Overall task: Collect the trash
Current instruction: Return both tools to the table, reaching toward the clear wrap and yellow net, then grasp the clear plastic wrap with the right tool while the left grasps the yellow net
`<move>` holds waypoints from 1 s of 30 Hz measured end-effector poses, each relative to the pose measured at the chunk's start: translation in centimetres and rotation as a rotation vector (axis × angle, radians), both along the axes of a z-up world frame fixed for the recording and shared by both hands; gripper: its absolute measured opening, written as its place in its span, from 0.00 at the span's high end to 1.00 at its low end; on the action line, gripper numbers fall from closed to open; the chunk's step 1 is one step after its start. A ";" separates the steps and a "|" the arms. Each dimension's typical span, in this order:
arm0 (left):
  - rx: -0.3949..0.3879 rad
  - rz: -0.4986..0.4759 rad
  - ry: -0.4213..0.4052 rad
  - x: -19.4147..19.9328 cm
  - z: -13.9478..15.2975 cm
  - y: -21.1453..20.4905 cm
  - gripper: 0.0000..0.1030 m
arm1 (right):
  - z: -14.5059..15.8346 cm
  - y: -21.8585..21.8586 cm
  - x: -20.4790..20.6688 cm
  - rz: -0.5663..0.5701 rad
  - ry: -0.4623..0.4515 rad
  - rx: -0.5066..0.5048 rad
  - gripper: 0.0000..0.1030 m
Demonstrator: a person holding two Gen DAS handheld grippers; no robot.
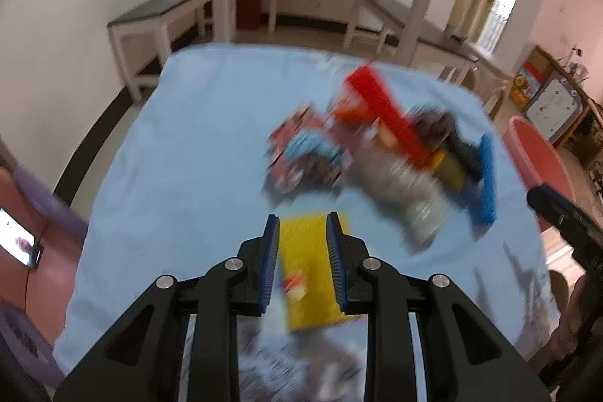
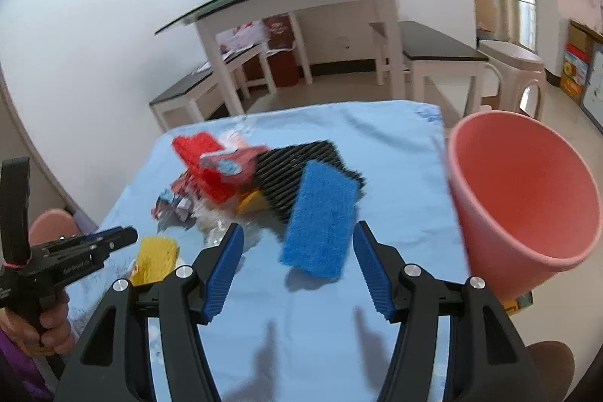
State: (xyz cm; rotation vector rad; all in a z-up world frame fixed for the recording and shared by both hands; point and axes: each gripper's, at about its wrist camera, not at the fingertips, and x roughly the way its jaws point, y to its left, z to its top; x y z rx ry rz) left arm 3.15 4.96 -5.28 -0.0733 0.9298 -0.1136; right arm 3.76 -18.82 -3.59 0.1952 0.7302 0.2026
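Closing in for pickups, w/ nothing lifted yet, by the look of it: early in the collecting step.

Worktop w/ pale blue cloth, carrying everything. Pink bin at the right edge of the worktop, mouth tipped toward the right cam, inside bare as far as visible. Probably the drop spot for the trash.

Trash pile mid-cloth, well apart from the bin: black ribbed pad, red pad, crumpled wrappers, clear plastic bits underneath, too blurred to sort further. Blue pad at the near side of the pile, far end propped on the black one, near end down on the cloth. Yellow pad flat on the cloth, apart from the pile, nearest the left side.

Right tool wide open, empty, lined up on the blue pad but short of it. Left tool partly open, gripping nothing; yellow pad visible through the gap, lying on the cloth just beyond the tips.

Next, as a judgement: drop each tool lower, straddle one pad edge-on, pinch, then carry over to the bin. For the blue pad, going for the raised end seems easiest. For the flat yellow one, need tips right down at cloth level w/o snagging the fabric.
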 end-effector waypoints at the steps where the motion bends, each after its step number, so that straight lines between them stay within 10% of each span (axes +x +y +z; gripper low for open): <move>1: -0.006 0.000 0.021 -0.4 -0.6 0.4 0.75 | -0.3 0.6 0.2 0.016 0.010 0.004 0.42; 18: -0.065 -0.029 0.113 -0.8 -2.6 0.0 0.75 | -2.8 6.7 3.3 0.146 0.089 -0.032 0.42; 25: -0.056 -0.042 0.077 -1.7 -2.3 0.0 0.90 | -4.9 7.8 5.0 0.178 0.167 -0.023 0.79; 30: -0.074 -0.046 0.047 -1.8 -1.5 0.4 0.92 | -4.7 8.2 4.7 0.208 0.158 -0.022 0.86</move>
